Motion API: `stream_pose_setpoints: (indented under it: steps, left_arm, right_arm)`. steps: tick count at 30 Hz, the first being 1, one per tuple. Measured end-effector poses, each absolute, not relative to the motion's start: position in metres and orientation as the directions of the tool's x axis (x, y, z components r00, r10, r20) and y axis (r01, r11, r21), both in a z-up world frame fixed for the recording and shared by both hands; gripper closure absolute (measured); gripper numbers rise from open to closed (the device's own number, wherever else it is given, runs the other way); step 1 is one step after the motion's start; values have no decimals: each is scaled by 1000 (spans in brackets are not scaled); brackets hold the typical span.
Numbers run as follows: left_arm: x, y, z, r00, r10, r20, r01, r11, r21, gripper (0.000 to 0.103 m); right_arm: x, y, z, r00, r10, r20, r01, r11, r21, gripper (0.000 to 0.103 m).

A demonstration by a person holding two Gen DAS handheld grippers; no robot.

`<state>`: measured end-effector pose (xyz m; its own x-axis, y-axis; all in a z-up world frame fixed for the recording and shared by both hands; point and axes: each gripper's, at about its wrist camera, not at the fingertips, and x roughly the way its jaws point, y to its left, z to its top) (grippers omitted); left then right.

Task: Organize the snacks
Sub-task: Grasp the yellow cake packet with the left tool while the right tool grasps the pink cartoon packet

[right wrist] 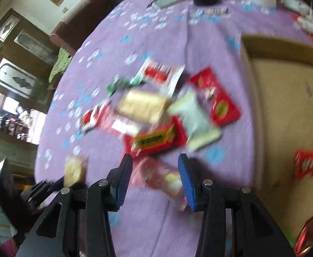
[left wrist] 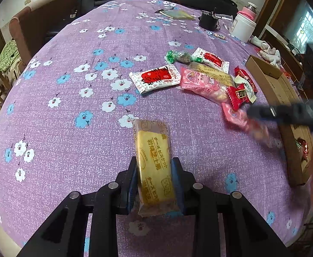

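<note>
1. While my left tongs (left wrist: 155, 184) pinch the cheese biscuit pack (left wrist: 153, 160) above the desk (left wrist: 70, 128), it may slip.
2. My right tongs (right wrist: 155, 182), apart around the pink packet (right wrist: 160, 176), may mis-grab.
3. The cardboard box (left wrist: 270, 79) lies beyond.

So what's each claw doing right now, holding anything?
Left claw: closed on the yellow cheese biscuit pack.
Right claw: open, with a pink snack packet lying between its fingers, not gripped.
</note>
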<state>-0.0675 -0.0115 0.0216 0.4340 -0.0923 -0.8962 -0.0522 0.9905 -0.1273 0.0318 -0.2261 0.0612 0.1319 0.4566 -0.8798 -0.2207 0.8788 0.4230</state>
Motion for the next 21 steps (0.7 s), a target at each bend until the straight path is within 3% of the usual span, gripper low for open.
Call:
stream_pose_setpoints:
  steps: [3, 7, 13, 15, 16, 21]
  left_arm:
    - [-66, -10, 22, 435, -98, -895, -55, 989, -135, 72]
    - [-66, -11, 21, 437, -94, -895, -50, 990, -128, 72]
    - [-63, -12, 21, 444, -88, -892, -33, 993, -114, 72]
    - [-64, -12, 21, 452, -91, -887, -30, 993, -117, 72]
    - [-65, -12, 21, 454, -95, -886, -29, 992, -122, 73]
    - [-68, -7, 24, 463, -128, -877, -50, 984, -170, 74]
  right_arm:
    - [2, -220, 64, 74, 503, -861, -238, 847, 474, 57]
    - [-10, -210, 75, 137, 427, -894, -327, 871, 366, 50]
    - [-7, -198, 66, 121, 381, -917, -357, 878, 318, 50]
    - [-11, -188, 62, 124, 349, -929, -375, 883, 282, 56]
    - [-12, -185, 59, 126, 330, -936, -378, 888, 262, 78]
    - [-20, -186, 65, 145, 349, -926, -380, 884, 273, 81]
